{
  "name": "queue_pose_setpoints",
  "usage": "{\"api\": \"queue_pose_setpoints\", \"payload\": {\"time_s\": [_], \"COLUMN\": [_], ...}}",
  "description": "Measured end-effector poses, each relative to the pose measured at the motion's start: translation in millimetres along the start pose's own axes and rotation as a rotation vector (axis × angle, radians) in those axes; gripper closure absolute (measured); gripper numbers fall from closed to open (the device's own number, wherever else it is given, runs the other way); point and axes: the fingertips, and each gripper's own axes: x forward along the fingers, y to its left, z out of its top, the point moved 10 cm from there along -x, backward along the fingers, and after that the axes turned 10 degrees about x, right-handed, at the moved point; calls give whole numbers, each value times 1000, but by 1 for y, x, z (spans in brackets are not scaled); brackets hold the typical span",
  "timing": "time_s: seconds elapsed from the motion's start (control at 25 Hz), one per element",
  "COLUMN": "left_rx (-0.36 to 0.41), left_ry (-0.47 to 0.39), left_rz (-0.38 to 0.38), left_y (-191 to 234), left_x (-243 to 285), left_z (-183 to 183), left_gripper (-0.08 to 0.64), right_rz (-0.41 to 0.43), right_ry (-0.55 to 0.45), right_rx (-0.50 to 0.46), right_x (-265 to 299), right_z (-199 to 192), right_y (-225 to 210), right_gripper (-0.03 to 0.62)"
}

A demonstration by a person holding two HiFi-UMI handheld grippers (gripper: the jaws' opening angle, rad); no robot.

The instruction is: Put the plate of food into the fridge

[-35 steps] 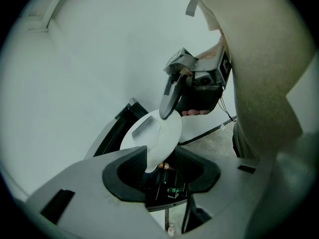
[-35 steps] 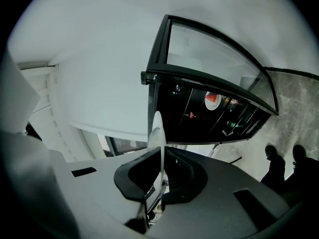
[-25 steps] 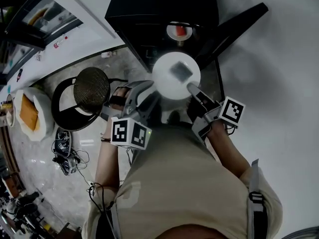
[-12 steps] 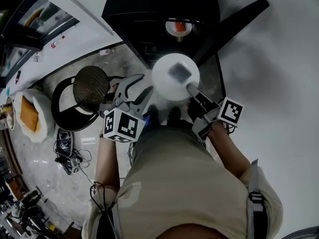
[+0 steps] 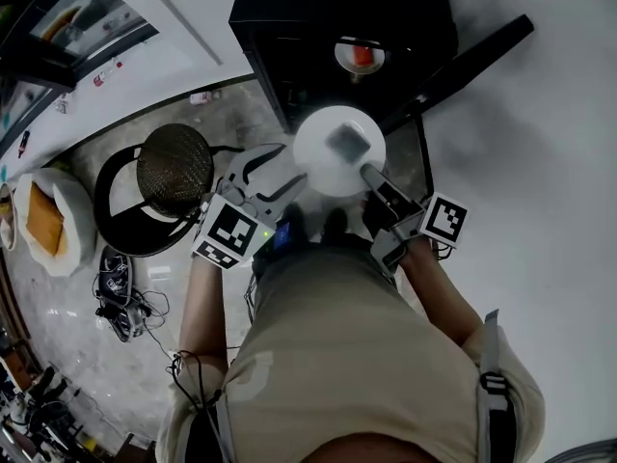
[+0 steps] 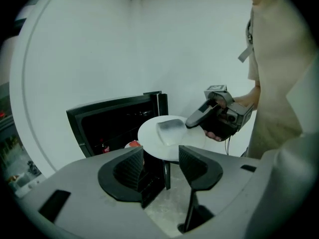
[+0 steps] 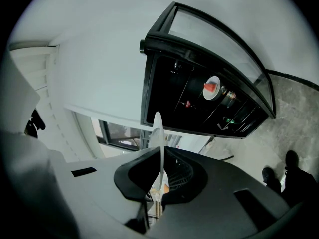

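Note:
A white plate (image 5: pixel 323 157) with a grey block of food (image 5: pixel 347 141) is held level in front of the open black fridge (image 5: pixel 289 27). My right gripper (image 5: pixel 369 173) is shut on the plate's near rim; in the right gripper view the plate (image 7: pixel 158 128) shows edge-on between the jaws. My left gripper (image 5: pixel 273 169) hangs just left of the plate, apart from it; its jaws have just been opening and nothing is between them. The left gripper view shows the plate (image 6: pixel 149 136), the food (image 6: pixel 170 131) and the right gripper (image 6: pixel 193 120) beyond its own open jaws.
Inside the fridge stands a small plate with something red (image 5: pixel 359 54). The fridge door (image 5: pixel 468 51) swings out to the right. A black round chair with a mesh seat (image 5: pixel 174 167), a white bag (image 5: pixel 43 215) and cables (image 5: pixel 120 297) are on the floor at the left.
My left gripper has rolled and shifted left, away from the plate, and its jaws stand wider. The right gripper still holds the plate before the fridge.

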Motion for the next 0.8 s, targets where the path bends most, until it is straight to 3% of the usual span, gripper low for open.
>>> {"api": "queue_pose_setpoints", "payload": {"time_s": [0.2, 0.52, 0.8], "left_rx": [-143, -231, -419], "left_ry": [-56, -74, -186], "left_rz": [-53, -102, -174], "left_y": [8, 21, 34], "left_x": [-4, -12, -21], "left_z": [-25, -57, -81], "left_gripper": [354, 354, 354], "right_rz": [-11, -18, -26], "right_ry": [4, -11, -33], "right_rx": [-16, -22, -31], "right_x": [18, 38, 46], "right_z": [-18, -37, -54], "right_y": [3, -4, -4], "right_gripper": [563, 563, 563]}}
